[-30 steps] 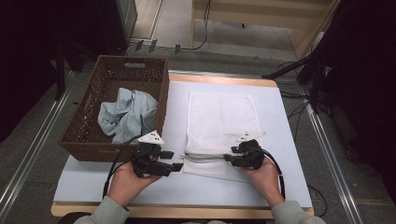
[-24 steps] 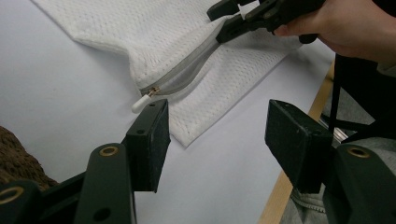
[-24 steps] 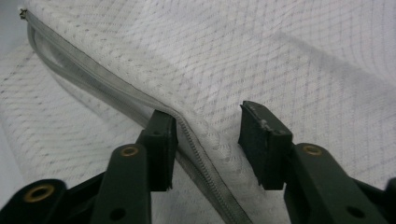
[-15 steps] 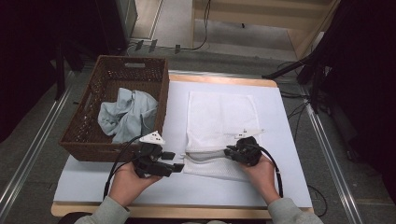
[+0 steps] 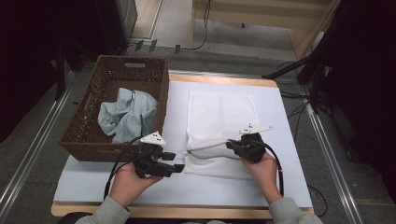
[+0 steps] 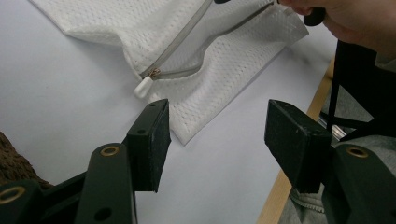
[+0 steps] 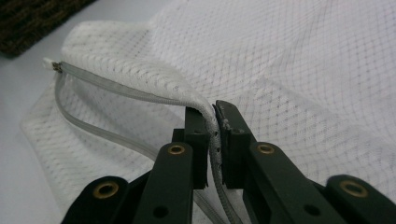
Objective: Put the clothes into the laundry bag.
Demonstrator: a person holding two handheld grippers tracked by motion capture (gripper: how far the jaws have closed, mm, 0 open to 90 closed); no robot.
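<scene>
White mesh laundry bag (image 5: pixel 219 116) flat on a white table (image 5: pixel 289 177), right gripper (image 5: pixel 233 145) at its zipper edge, left gripper (image 5: pixel 176 163) just beside its corner, brown wicker basket (image 5: pixel 88 140) holding crumpled grey cloth (image 5: pixel 126 114) at left.

The wood-edged counter (image 5: pixel 224 80) carries a white sheet (image 5: pixel 285 135) over most of its top, on which a white mesh zip bag (image 5: pixel 219 116) lies flat near the middle and a brown wicker basket (image 5: pixel 88 144) sits overhanging its left edge.
</scene>
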